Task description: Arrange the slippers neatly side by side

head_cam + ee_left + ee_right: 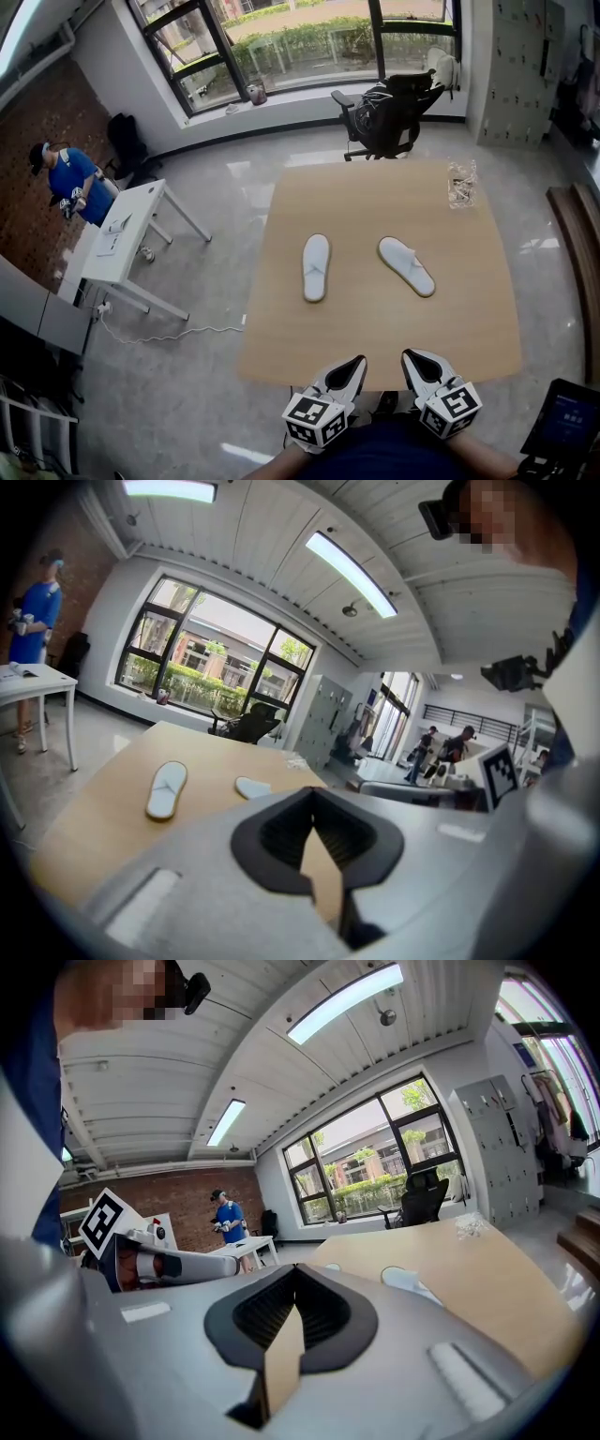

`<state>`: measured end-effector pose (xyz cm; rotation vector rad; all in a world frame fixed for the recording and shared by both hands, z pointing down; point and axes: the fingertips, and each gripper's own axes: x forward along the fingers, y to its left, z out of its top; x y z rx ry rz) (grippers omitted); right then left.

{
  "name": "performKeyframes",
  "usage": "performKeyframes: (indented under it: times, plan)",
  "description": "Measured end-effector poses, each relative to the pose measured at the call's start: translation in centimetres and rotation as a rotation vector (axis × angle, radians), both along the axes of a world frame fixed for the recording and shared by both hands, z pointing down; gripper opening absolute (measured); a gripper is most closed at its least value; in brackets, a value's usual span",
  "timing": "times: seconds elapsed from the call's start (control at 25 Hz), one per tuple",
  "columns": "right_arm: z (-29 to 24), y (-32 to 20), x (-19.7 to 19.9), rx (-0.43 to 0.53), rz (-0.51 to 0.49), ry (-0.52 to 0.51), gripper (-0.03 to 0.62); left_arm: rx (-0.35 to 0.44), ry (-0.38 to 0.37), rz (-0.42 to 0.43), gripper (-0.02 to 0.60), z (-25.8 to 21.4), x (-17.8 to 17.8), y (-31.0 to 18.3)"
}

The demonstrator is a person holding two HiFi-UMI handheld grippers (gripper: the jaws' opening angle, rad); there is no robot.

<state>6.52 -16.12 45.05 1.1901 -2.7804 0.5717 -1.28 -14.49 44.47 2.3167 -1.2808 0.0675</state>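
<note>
So, here's what I've got on my screens. Both slippers are out on the wooden table (pixel 375 347), around the middle, well apart from each other and from my claws. The left slipper (pixel 316 267) lies pretty much straight, running away from me. The right slipper (pixel 406 265) sits crooked: its far end leans in toward the other one and its near end swings out to the right, so they're not parallel.

My left gripper (pixel 349 367) is down at the near edge of the table with its jaws pressed together and nothing pinched. The left gripper view shows both slippers ahead of it, the straight one (pixel 167 789) further left. The right gripper (pixel 419 364) is just beside it, also at the near edge, jaws squeezed together on nothing. Its own view only catches part of the crooked slipper (pixel 408 1283) over the gripper body.

Other stuff: a crinkly clear plastic bag (pixel 462 184) near the far right corner of the table, a black office chair (pixel 389 114) beyond the far edge, and a person in blue (pixel 75 185) by a white desk (pixel 127 234) off to the left.
</note>
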Motion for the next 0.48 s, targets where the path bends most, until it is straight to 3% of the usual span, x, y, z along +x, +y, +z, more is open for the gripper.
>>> performKeyframes:
  times: [0.48]
  plan:
    - [1.1,-4.5,1.8,-0.041,-0.037,-0.033,0.012,-0.027,-0.025,-0.038,0.003,0.5,1.7,-4.3]
